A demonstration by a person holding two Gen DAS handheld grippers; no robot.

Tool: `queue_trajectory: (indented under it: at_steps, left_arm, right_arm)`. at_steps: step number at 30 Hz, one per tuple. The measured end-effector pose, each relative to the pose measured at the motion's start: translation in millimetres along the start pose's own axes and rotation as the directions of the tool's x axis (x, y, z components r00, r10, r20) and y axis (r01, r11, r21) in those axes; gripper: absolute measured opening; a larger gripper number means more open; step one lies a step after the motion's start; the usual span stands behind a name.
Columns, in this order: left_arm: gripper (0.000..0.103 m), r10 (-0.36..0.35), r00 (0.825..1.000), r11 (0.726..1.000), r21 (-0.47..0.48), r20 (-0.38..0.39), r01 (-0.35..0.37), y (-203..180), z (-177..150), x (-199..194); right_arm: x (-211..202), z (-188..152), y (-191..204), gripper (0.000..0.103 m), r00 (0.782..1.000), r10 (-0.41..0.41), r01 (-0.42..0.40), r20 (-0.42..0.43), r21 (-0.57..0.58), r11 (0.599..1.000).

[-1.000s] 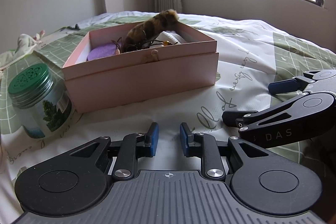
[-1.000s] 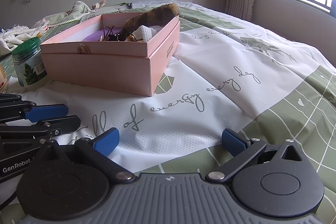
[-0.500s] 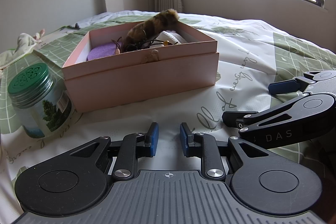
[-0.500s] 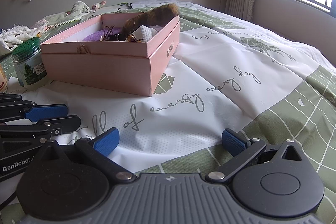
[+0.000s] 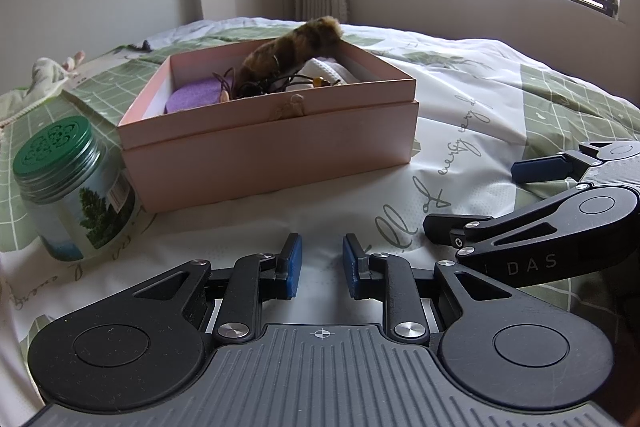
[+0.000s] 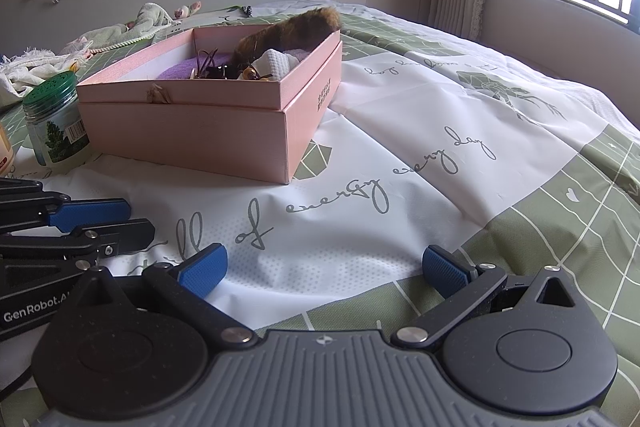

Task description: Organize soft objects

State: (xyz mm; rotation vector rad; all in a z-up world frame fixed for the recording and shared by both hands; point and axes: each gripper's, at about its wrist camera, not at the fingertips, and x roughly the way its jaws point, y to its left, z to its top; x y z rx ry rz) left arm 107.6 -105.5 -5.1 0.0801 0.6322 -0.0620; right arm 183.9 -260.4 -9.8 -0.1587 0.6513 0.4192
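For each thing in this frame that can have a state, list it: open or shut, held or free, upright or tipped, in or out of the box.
Left gripper: open by a narrow gap, empty.
Right gripper: wide open, empty.
Pink box: lid off, open-topped.
Brown furry toy: in the box, one end over the rim.
Purple pad: in the box.
White cloth: in the box.
Green-lidded jar: upright, lid on, beside the box.
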Motion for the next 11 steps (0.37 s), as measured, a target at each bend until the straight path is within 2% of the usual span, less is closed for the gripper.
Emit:
queue_trajectory:
  at_steps: [11]
  left_arm:
    - [0.026, 0.004, 1.0, 1.0, -0.001, 0.003, -0.004, 0.3, -0.1, 0.3]
  right_arm:
    - [-2.6, -3.2, 2.6, 0.103, 1.0, -0.005, 0.005, 0.013, 0.005, 1.0]
